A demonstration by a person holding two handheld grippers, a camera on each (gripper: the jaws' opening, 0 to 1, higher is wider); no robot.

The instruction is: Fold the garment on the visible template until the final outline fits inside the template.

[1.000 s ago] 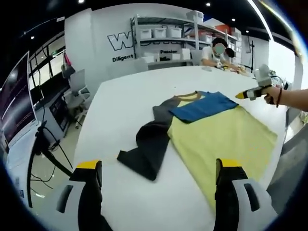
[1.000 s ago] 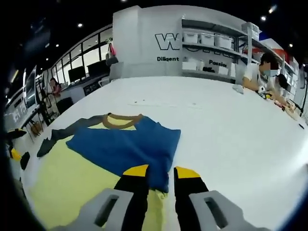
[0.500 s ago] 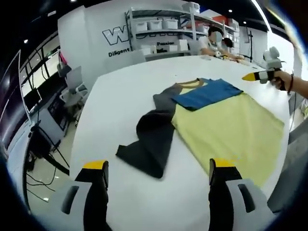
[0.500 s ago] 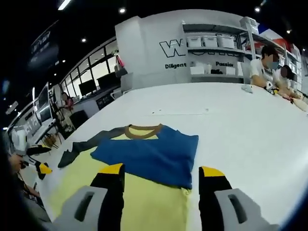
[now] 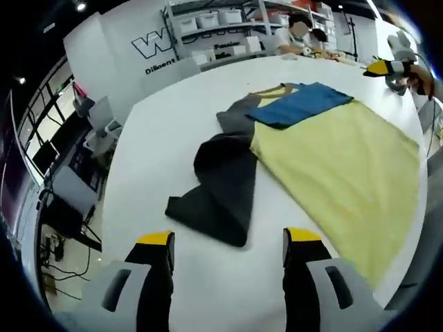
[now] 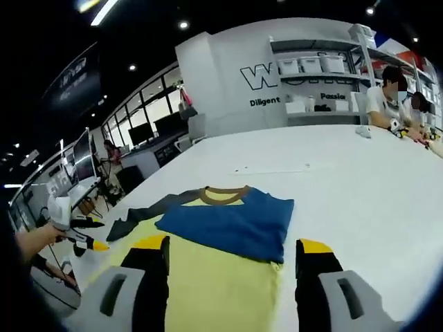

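Observation:
A shirt lies flat on the white table (image 5: pixel 166 131). It has a yellow body (image 5: pixel 339 159), a brown collar (image 6: pixel 225 194), a dark grey sleeve (image 5: pixel 218 187) stretched out toward my left gripper, and a blue sleeve (image 6: pixel 232 221) folded across the chest. My left gripper (image 5: pixel 228 238) hovers open just short of the grey sleeve's cuff. My right gripper (image 6: pixel 233 243) is open above the yellow body, just short of the blue sleeve. The right gripper (image 5: pixel 387 68) also shows at the shirt's far side, and the left gripper (image 6: pixel 93 234) is seen in a hand beyond the grey sleeve.
Shelves with white bins (image 6: pixel 311 66) stand against the back wall. Two people sit at the table's far end (image 5: pixel 301 31). Office chairs and desks (image 5: pixel 97 124) are past the table's left edge. Monitors (image 6: pixel 138 128) line the window side.
My right gripper's jaws have gone from nearly shut to wide open and drawn back from the blue sleeve. The left gripper's view has moved in and tilted down toward the grey sleeve.

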